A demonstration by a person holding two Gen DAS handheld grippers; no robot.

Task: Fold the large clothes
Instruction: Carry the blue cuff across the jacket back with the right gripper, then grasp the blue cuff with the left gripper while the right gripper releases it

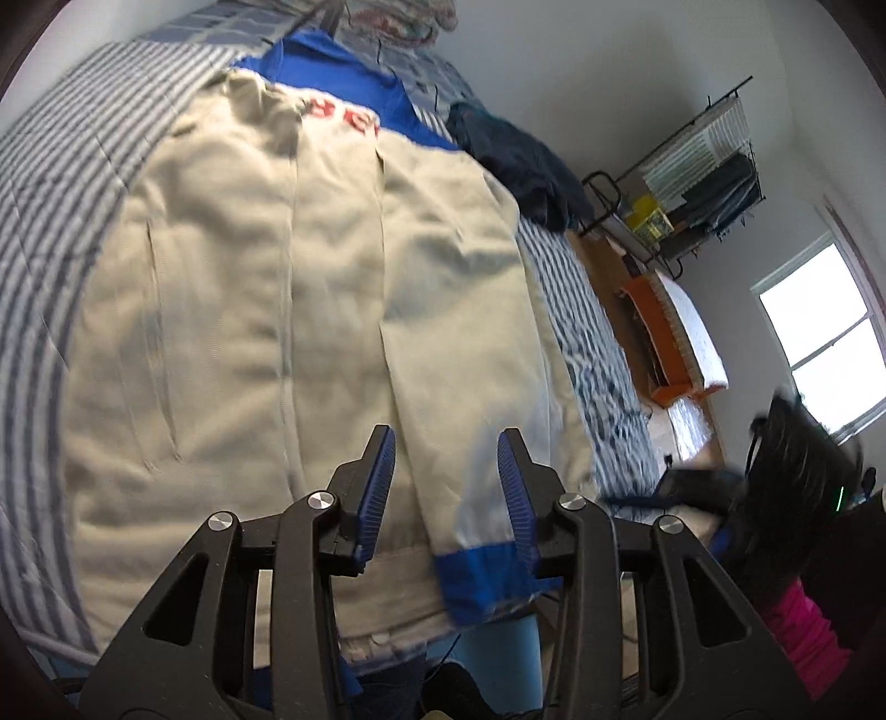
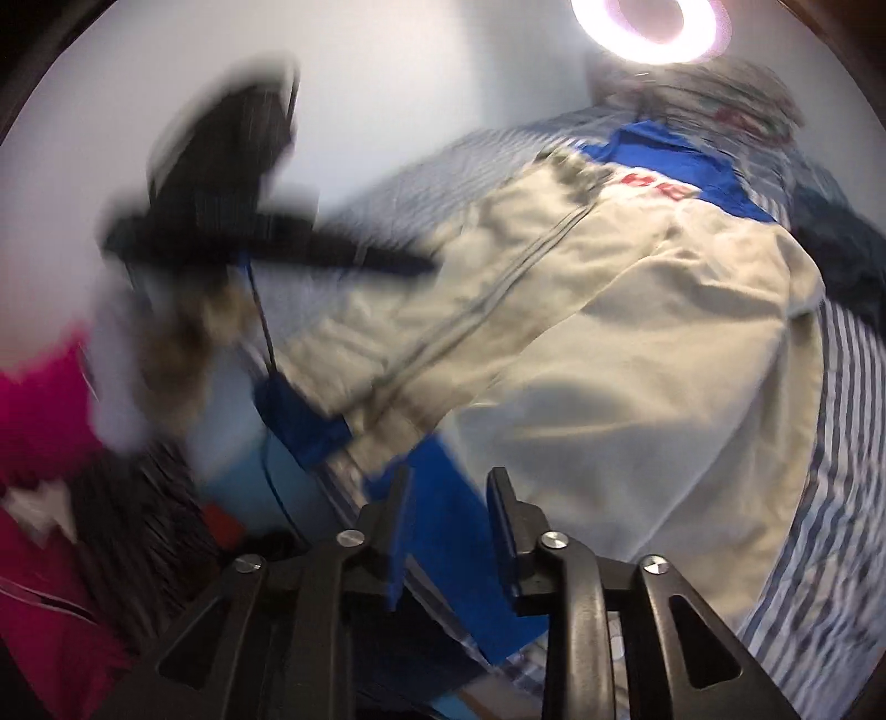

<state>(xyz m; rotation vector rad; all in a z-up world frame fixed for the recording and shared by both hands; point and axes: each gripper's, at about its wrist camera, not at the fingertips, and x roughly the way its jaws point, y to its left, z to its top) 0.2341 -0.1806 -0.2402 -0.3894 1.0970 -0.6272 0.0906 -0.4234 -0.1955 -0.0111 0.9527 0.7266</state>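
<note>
A large cream jacket [image 1: 310, 288] with blue collar, blue cuffs and red lettering lies spread on a blue-and-white striped bedspread [image 1: 50, 183]. Its sleeves are folded over the body. My left gripper [image 1: 446, 487] is open and empty, just above the jacket's near hem, with a blue sleeve cuff [image 1: 482, 581] between its fingers' line. My right gripper [image 2: 448, 520] is open over another blue cuff [image 2: 443, 498] at the jacket's [image 2: 637, 360] near edge. The left gripper [image 2: 232, 183] shows blurred at the upper left of the right wrist view.
A dark blue garment [image 1: 515, 160] lies on the bed beyond the jacket. A wire rack [image 1: 698, 171] with clothes stands by the wall, an orange box [image 1: 659, 338] beside the bed, a window [image 1: 819, 338] at right. A ring light [image 2: 653, 27] glows overhead.
</note>
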